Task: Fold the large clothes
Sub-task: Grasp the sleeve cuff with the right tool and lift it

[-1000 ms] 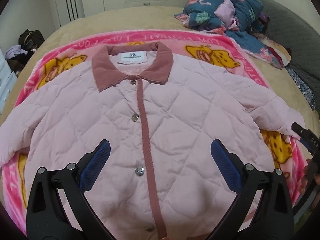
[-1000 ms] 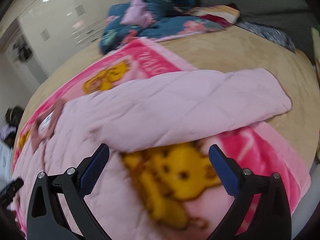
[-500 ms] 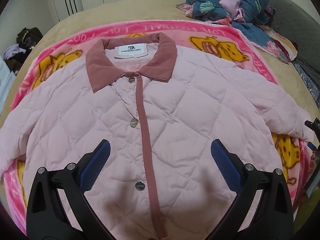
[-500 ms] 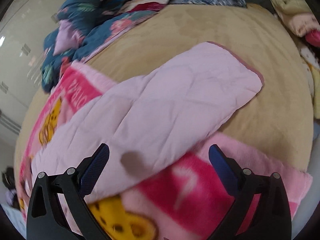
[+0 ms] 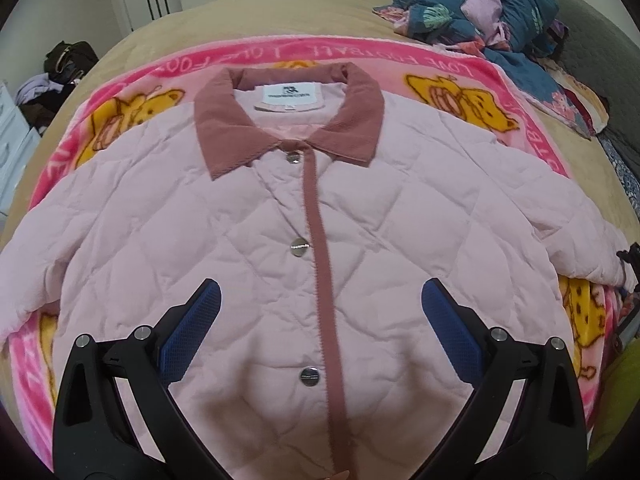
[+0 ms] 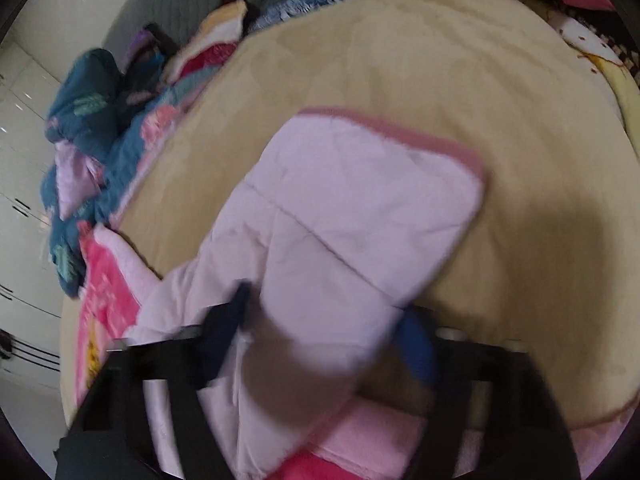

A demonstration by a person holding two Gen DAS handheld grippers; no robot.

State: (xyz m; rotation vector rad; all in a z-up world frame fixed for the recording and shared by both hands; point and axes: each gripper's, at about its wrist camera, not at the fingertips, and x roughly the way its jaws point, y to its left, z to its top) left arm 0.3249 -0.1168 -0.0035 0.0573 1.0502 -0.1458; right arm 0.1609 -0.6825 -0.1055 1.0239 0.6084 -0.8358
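A pale pink quilted jacket (image 5: 360,216) with a dusty-rose collar (image 5: 288,120) and button placket lies front up, buttoned, on a pink cartoon blanket (image 5: 452,68). My left gripper (image 5: 320,320) is open and empty, hovering above the jacket's lower front. In the right wrist view the jacket's sleeve (image 6: 360,208) with a rose cuff edge lies over the tan bedspread. My right gripper (image 6: 326,320) straddles the sleeve, its jaws closing in on it; the view is blurred and a firm grip does not show.
The tan bedspread (image 6: 460,60) covers the bed. A heap of dark blue flowered bedding (image 5: 488,4) lies at the far right corner. A dark bag (image 5: 68,60) and clothes sit on the floor at left. White cupboards stand behind.
My left gripper has crept forward and lower over the jacket. My right gripper has swung right along the sleeve, dropped onto it near the cuff, and its jaws have narrowed around it.
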